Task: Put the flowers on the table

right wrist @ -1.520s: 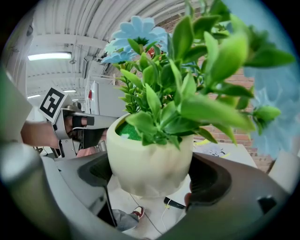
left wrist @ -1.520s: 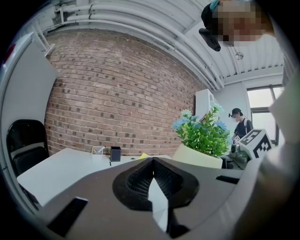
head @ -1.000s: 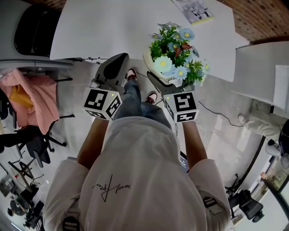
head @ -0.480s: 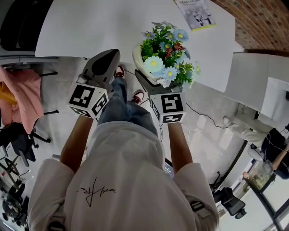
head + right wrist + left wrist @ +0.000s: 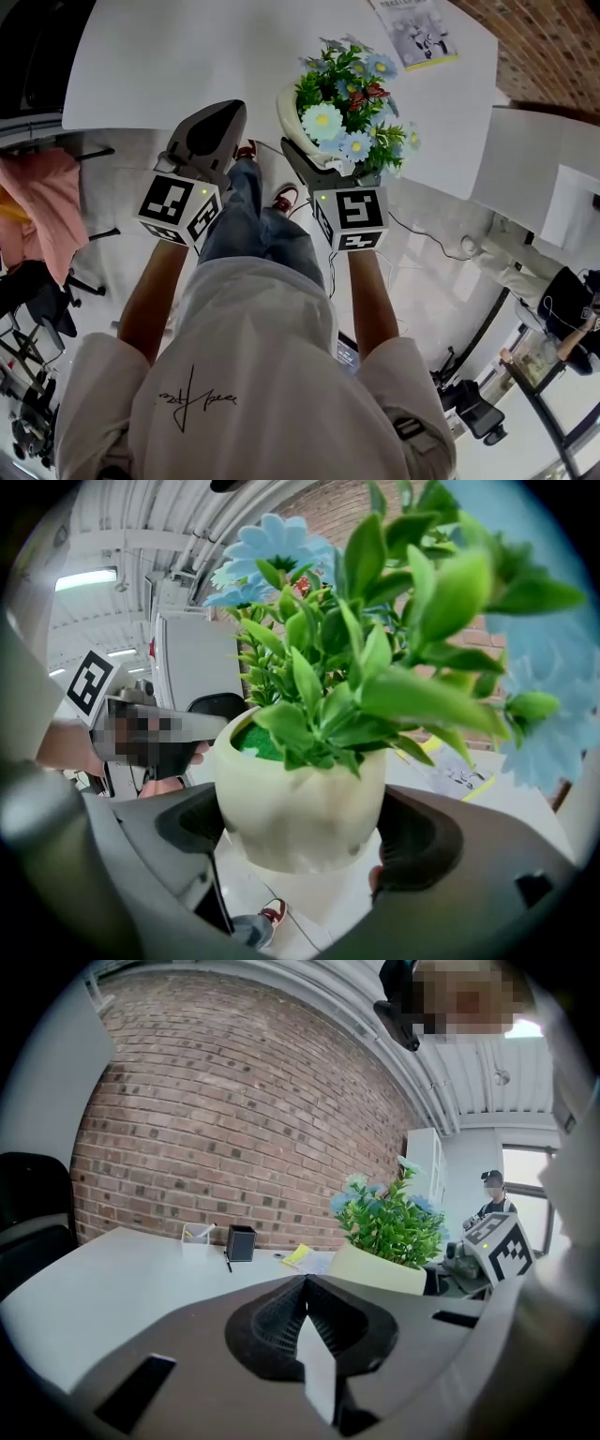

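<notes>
A cream pot of blue and white flowers with green leaves (image 5: 347, 117) hangs in the air at the near edge of the white table (image 5: 187, 56). My right gripper (image 5: 314, 159) is shut on the pot (image 5: 300, 799), one jaw on each side of its body. Under it in the right gripper view I see floor and a shoe. My left gripper (image 5: 211, 127) is shut and holds nothing, just left of the pot. In the left gripper view its jaws (image 5: 305, 1288) meet above the table top (image 5: 112, 1279), with the pot (image 5: 384, 1241) to their right.
A printed booklet (image 5: 417, 28) lies at the table's far right. A black pen holder (image 5: 241, 1241) and a small clear box (image 5: 197, 1234) stand by the brick wall. Office chairs and a pink garment (image 5: 42, 202) are at the left, white cabinets (image 5: 539, 178) at the right.
The person has come a little closer to the table, and both grippers sit slightly further left in the head view. The pot stays in the right gripper; the left stays shut.
</notes>
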Demonstrator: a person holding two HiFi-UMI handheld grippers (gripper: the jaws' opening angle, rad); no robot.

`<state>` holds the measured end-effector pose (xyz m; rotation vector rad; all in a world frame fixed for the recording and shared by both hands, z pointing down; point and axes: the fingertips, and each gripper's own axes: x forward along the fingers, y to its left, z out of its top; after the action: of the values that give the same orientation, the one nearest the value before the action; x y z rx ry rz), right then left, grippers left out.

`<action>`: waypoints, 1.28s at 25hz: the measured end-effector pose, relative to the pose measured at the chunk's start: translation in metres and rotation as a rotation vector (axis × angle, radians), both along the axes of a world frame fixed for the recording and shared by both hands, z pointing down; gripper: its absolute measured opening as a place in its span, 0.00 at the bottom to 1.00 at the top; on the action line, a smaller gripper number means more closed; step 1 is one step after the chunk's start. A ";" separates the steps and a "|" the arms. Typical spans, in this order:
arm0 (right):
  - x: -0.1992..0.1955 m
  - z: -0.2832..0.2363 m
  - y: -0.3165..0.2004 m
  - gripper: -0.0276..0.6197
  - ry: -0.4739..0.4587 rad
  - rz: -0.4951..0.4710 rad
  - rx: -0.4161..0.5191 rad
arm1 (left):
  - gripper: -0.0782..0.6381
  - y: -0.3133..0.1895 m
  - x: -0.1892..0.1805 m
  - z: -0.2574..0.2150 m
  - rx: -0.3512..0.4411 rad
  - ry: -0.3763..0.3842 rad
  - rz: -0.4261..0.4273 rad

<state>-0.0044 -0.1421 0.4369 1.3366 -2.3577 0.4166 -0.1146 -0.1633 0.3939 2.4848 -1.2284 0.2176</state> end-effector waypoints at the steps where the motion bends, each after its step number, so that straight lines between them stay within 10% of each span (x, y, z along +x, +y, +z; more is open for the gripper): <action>1: -0.001 -0.001 0.001 0.78 0.000 0.000 0.000 | 0.11 0.001 0.000 -0.002 -0.002 -0.001 0.001; 32: -0.005 -0.012 0.010 0.78 -0.012 -0.020 -0.053 | 0.11 0.032 0.012 -0.020 -0.090 -0.017 0.031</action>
<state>-0.0094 -0.1322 0.4244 1.2886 -2.3515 0.4790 -0.1028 -0.1317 0.3738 2.4309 -1.1608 0.2964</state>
